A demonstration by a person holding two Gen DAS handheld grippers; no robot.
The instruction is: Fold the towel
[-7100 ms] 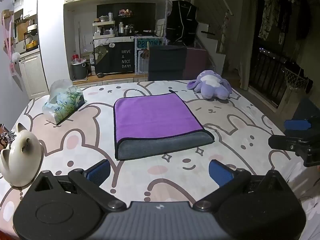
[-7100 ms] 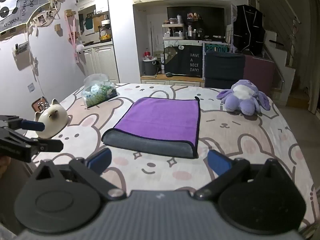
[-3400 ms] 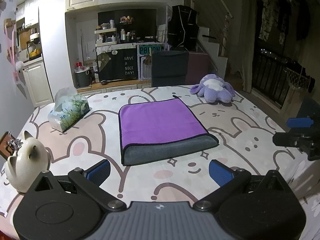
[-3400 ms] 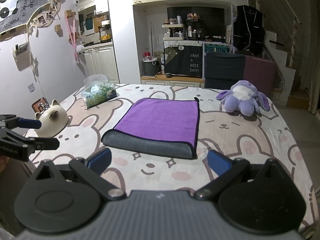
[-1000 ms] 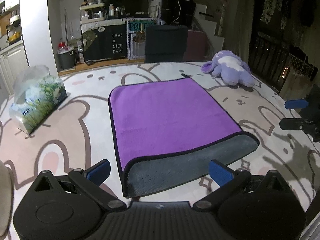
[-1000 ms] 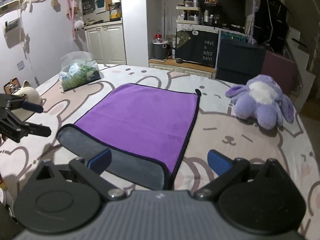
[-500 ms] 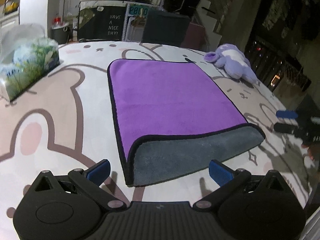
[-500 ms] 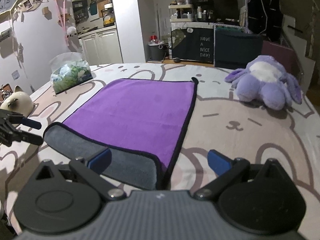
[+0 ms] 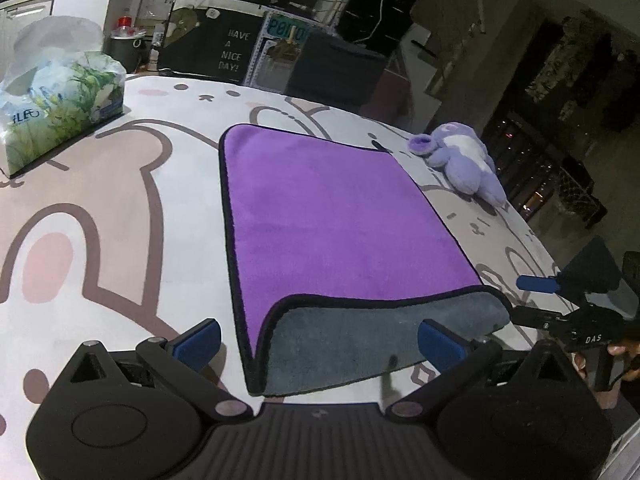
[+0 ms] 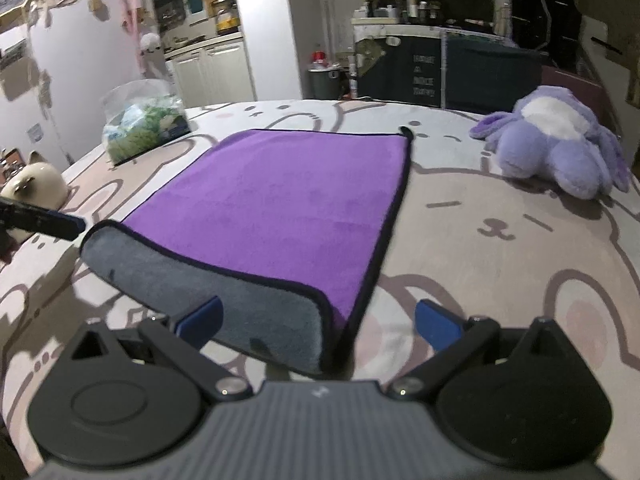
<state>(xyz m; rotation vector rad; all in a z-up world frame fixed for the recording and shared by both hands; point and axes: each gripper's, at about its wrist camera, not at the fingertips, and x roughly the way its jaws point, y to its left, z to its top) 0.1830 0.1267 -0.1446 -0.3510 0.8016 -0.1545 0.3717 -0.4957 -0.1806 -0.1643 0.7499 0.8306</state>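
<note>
A purple towel [image 9: 332, 216] with a black hem lies flat on the bunny-print table cover, its near edge folded over to show the grey underside [image 9: 360, 344]. My left gripper [image 9: 320, 346] is open and empty, its blue pads straddling the towel's near left corner. My right gripper [image 10: 318, 322] is open and empty, straddling the near right corner of the same towel [image 10: 280, 196]. Each gripper shows at the edge of the other's view: the right one [image 9: 560, 300], the left one [image 10: 36, 220].
A tissue pack [image 9: 52, 96] sits at the far left and a purple plush toy [image 9: 464, 160] at the far right of the table. A cream cat figurine [image 10: 34, 186] stands at the left edge. Kitchen shelves and a dark chair lie beyond the table.
Both grippers have moved forward and down toward the towel's near folded edge, from well back over the table edge to right at its two corners. The towel has not moved.
</note>
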